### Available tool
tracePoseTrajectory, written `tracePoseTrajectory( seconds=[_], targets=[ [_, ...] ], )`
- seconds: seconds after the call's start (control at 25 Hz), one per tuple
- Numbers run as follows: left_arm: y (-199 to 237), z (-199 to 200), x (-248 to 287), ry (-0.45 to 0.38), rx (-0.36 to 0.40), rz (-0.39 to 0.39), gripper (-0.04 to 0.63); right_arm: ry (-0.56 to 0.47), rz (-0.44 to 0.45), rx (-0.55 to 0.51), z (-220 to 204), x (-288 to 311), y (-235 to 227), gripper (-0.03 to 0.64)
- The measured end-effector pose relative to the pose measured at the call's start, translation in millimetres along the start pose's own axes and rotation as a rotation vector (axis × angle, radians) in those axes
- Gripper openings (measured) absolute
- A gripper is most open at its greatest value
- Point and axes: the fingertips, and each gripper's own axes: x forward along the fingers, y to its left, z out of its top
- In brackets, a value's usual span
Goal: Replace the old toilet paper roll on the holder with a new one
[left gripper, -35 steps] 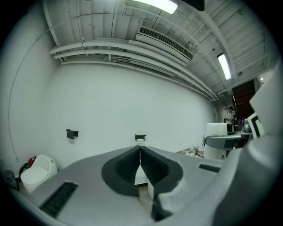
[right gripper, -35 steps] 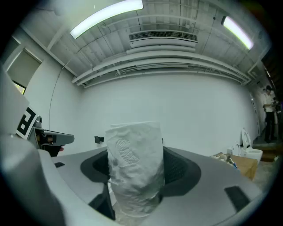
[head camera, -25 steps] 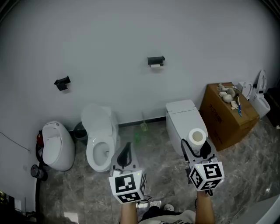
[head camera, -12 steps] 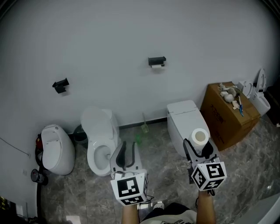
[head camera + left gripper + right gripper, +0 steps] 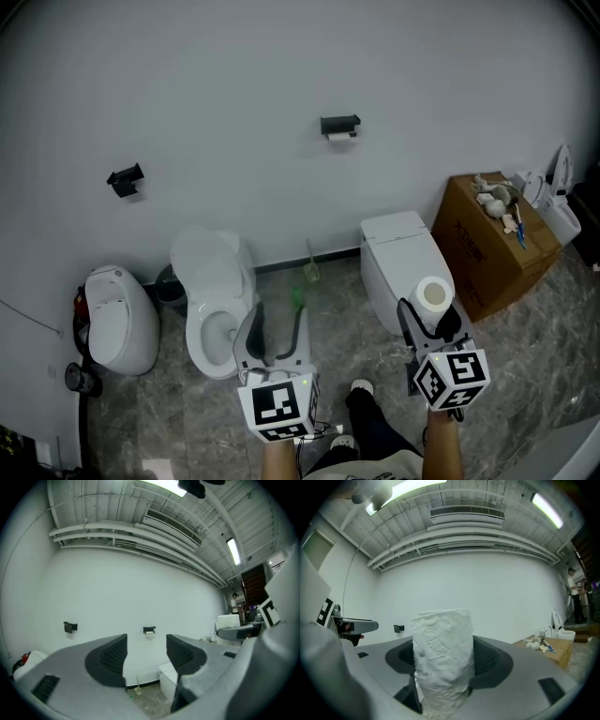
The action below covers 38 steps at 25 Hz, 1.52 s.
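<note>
A black holder [image 5: 339, 125] is fixed high on the white wall, with a thin remnant of the old roll [image 5: 341, 137] hanging under it. The left gripper view shows the same holder [image 5: 149, 630] far ahead, between the jaws. My left gripper [image 5: 277, 323] hangs over the floor beside the open toilet. Its jaws are opening and nothing is between them [image 5: 146, 656]. My right gripper [image 5: 429, 317] is shut on the new toilet paper roll [image 5: 433, 298], which stands upright between the pads [image 5: 443, 653]. Both grippers point level at the wall, well short of the holder.
An open toilet [image 5: 214, 309] stands left of centre and a closed one [image 5: 401, 262] lies under my right gripper. A second black holder [image 5: 125, 177] is on the wall at left. A cardboard box [image 5: 492, 244] with clutter stands at right, a green brush [image 5: 307, 272] by the wall.
My left gripper's jaws have gone from shut to wide open. Both grippers have edged forward toward the wall. A shoe has stepped into view at the bottom.
</note>
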Motion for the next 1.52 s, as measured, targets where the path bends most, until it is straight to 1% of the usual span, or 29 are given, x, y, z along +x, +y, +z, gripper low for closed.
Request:
tracePoseTrajectory(
  seconds=[0.24, 0.56, 0.72, 1.0, 1.2, 1.36, 1.52],
  targets=[
    [7.1, -3.2, 34.3, 0.005, 0.005, 0.017, 0.242, 0.009, 0.015, -0.005, -3.1, 36.6, -10.3, 0.318],
    [13.9, -4.4, 110.9, 0.007, 0.025, 0.051, 0.242, 0.002, 0.048, -0.018, 2.5, 118.2, -35.3, 0.318],
    [12.5, -2.9, 160.1, 0.007, 0.012, 0.067, 0.242, -0.004, 0.064, -0.026, 11.8, 166.6, -55.9, 0.318],
    [2.4, 10.8, 242.9, -0.016, 0.033, 0.088, 0.242, -0.025, 0.086, -0.025, 26.6, 243.4, -98.8, 0.318],
    [-1.9, 9.2, 296.0, -0.012, 0.032, 0.109, 0.242, -0.027, 0.100, -0.022, 28.9, 292.5, -127.6, 0.318],
    [-5.5, 8.4, 328.5, -0.006, 0.026, 0.119, 0.242, -0.021, 0.108, -0.022, 29.7, 321.0, -144.2, 0.318],
    [-9.8, 8.5, 354.2, 0.001, 0.038, 0.117, 0.242, -0.015, 0.108, -0.010, 27.3, 342.2, -156.8, 0.318]
  ],
)
